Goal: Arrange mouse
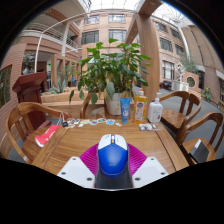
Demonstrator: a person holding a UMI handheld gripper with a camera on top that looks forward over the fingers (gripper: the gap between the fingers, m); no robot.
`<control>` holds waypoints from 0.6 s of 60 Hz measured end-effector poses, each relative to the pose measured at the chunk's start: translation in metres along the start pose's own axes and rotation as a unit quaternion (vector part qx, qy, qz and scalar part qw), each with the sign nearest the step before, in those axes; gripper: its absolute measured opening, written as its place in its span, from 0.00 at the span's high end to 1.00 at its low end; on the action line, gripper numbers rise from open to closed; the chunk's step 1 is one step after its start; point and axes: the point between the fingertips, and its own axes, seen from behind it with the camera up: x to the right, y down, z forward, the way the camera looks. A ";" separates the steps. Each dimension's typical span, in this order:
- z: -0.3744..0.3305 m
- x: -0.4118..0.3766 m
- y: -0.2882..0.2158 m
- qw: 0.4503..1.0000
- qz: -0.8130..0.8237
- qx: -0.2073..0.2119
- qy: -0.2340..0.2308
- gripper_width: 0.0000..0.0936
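— Where is the mouse?
— The blue mouse sits clamped between the tongs, pink pads pressing both sides, above the wooden bench.
— Beyond it?
— A potted plant.

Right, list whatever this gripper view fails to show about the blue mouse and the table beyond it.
- Blue computer mouse: its underside and near end are hidden between the pink-padded fingers.
- Bottles beside the potted green plant: labels too small to read.
- Small items along the wooden table's far edge: too small to identify.
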 end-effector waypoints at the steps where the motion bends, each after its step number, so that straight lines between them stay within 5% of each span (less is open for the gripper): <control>1: 0.007 0.009 0.020 1.000 -0.004 -0.007 0.007 0.61; 8: 0.032 0.035 0.077 0.997 -0.014 -0.069 0.033 0.60; 25: 0.039 0.048 0.127 0.991 0.020 -0.130 0.026 0.45; 36: 0.005 0.053 0.099 0.993 0.007 -0.107 0.051 0.07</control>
